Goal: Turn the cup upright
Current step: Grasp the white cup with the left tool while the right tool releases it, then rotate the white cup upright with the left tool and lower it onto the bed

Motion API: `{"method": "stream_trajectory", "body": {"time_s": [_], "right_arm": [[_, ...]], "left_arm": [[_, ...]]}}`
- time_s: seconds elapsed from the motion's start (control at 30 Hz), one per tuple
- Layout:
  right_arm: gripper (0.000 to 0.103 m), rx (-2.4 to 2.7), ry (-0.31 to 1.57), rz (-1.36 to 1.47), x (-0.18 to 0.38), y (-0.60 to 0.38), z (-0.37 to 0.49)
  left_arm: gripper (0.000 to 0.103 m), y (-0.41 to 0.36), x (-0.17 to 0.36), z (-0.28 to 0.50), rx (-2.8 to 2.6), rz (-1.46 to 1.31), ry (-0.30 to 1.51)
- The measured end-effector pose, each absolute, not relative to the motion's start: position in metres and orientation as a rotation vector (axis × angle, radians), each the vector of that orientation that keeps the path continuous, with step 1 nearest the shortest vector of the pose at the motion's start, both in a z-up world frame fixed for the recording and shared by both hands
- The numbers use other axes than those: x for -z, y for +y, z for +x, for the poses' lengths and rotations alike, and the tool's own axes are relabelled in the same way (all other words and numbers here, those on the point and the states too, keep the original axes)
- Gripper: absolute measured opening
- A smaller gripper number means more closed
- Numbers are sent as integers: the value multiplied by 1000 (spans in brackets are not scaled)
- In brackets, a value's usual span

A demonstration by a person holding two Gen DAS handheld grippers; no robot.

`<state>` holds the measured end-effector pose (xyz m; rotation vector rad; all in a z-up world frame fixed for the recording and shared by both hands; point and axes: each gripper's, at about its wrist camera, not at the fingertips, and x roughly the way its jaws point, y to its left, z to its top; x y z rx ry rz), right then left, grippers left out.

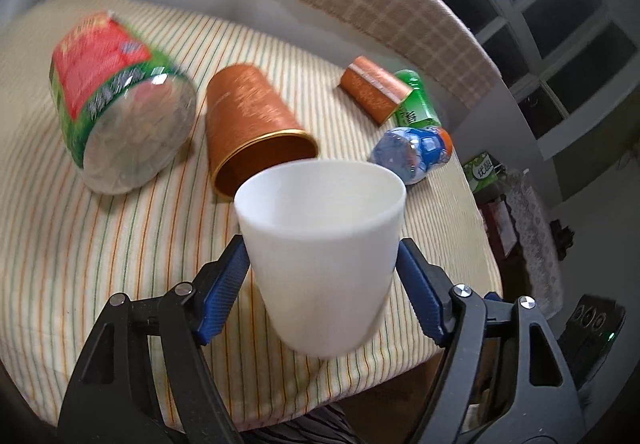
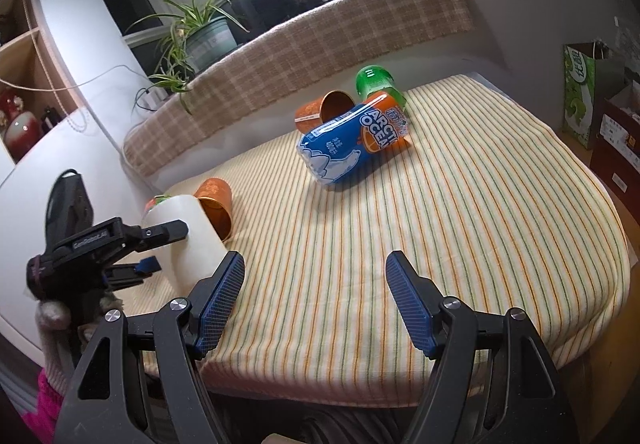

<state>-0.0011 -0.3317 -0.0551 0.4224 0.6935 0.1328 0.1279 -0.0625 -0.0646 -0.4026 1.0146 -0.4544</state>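
Observation:
A plain white cup (image 1: 320, 244) is held between the blue pads of my left gripper (image 1: 322, 264), mouth up and tilted slightly, lifted above the striped tablecloth (image 1: 100, 264). The same cup (image 2: 192, 240) shows at the left of the right wrist view, gripped by the left gripper (image 2: 160, 248) near the table's left edge. My right gripper (image 2: 316, 284) is open and empty, over the front part of the table.
An orange cup (image 1: 252, 123) lies on its side just behind the white cup, next to a red-and-green jar (image 1: 116, 103) on its side. Farther right lie a second orange cup (image 1: 374, 87), a green bottle (image 1: 416, 103) and a blue can (image 2: 352, 139). The table edge (image 1: 400, 360) is close below.

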Motion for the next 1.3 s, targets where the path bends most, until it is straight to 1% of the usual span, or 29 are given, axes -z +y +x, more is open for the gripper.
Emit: {"method": "stream_trajectory", "body": {"time_s": [0.23, 0.47, 0.9, 1.3], "right_arm": [[73, -122, 698, 429, 56, -335, -3], [73, -106, 701, 439, 57, -341, -6], [73, -72, 694, 423, 58, -346, -10], [73, -53, 687, 412, 57, -348, -12]], "left_arm": [[76, -90, 47, 115, 422, -225, 896], [76, -112, 45, 112, 402, -120, 833], [76, -140, 46, 106, 397, -9, 781], [76, -156, 53, 102, 411, 50, 786]]}}
